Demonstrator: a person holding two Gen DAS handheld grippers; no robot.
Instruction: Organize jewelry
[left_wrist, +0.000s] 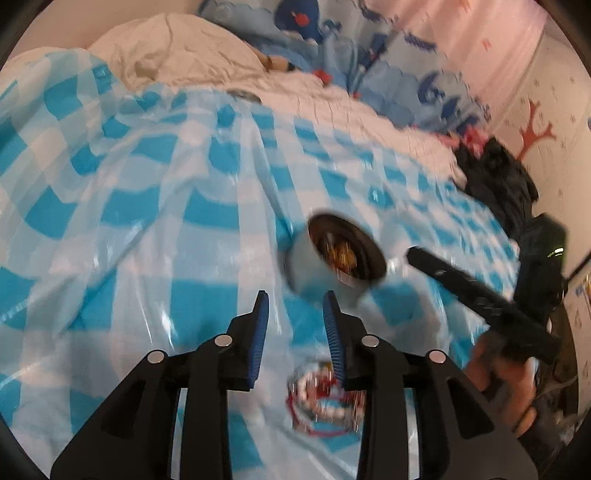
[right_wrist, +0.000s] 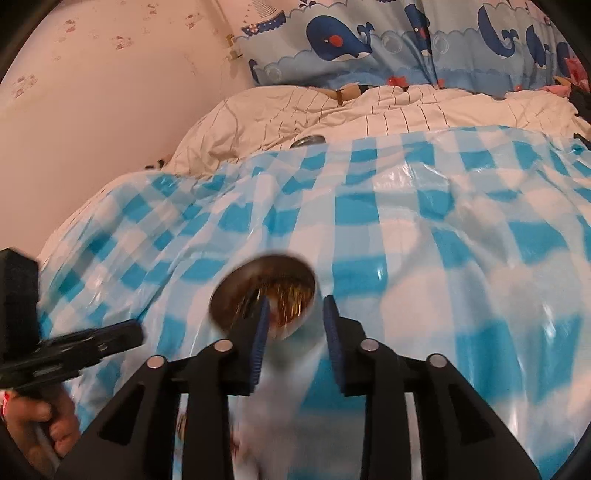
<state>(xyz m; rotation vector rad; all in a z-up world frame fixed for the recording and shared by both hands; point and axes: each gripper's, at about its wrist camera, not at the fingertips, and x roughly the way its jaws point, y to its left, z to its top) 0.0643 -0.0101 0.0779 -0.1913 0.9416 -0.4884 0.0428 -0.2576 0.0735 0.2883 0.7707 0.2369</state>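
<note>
Blurred beads behind fingers

Likely bedroom: rumpled duvet, whale curtain.

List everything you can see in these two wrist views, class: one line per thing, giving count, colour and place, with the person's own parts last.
Cup: one, pale outside, dark inside, gold pieces in it; tilted, blurred, above the cloth ahead of both grippers.
Beaded jewelry: one blurred cluster, red and white; on the cloth under the left gripper.
Checked cloth: one, blue and white, glossy; spread over the bed.
Bed sheet: one, cream with thin lines; behind the cloth.
Whale curtain: one, blue; at the back.
Round tin: one, silvery; at the cloth's far edge.
Left gripper: black with blue pads, open.
Right gripper: same, open around the cup; contact unclear.
Hands: two, gripping the handles.
</note>
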